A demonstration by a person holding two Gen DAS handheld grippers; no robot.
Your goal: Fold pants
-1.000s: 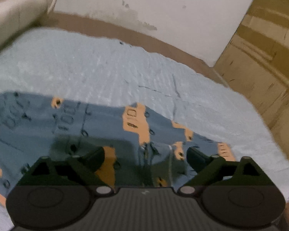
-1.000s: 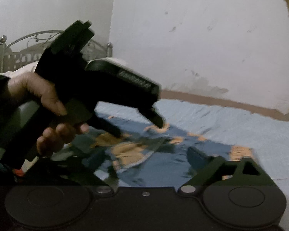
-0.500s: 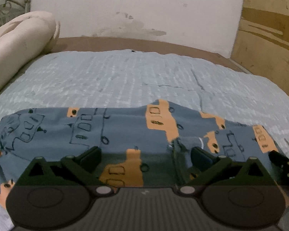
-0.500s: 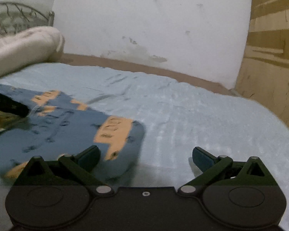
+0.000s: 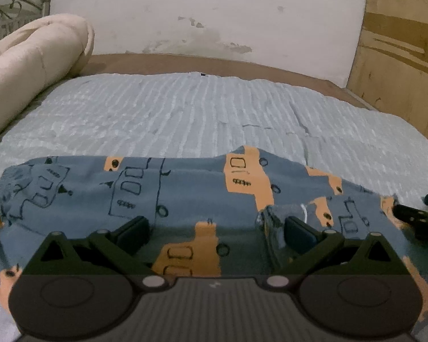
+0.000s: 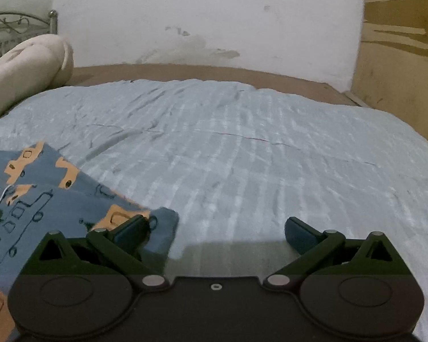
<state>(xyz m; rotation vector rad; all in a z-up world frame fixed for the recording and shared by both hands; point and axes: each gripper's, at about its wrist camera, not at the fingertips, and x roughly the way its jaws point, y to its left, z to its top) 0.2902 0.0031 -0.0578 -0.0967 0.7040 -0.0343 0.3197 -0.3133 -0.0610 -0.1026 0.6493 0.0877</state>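
Blue pants printed with orange trucks lie spread flat across a pale blue bedspread. My left gripper hovers over their near middle, open wide, with nothing pinched; a bunched fold with a white cord lies by its right finger. In the right wrist view the pants fill the lower left, one corner ending near the left finger. My right gripper is open above that corner and bare bedspread. The right gripper's fingers also show at the left wrist view's right edge.
A rolled cream blanket lies at the bed's far left, by a metal bedstead. A white stained wall stands behind the bed, a wooden panel on the right. The far half of the bedspread holds no objects.
The right gripper swung to the right, away from the other hand and off the pants' middle, to their right corner. The left gripper turned a little and levelled over the pants, its jaws slightly wider.
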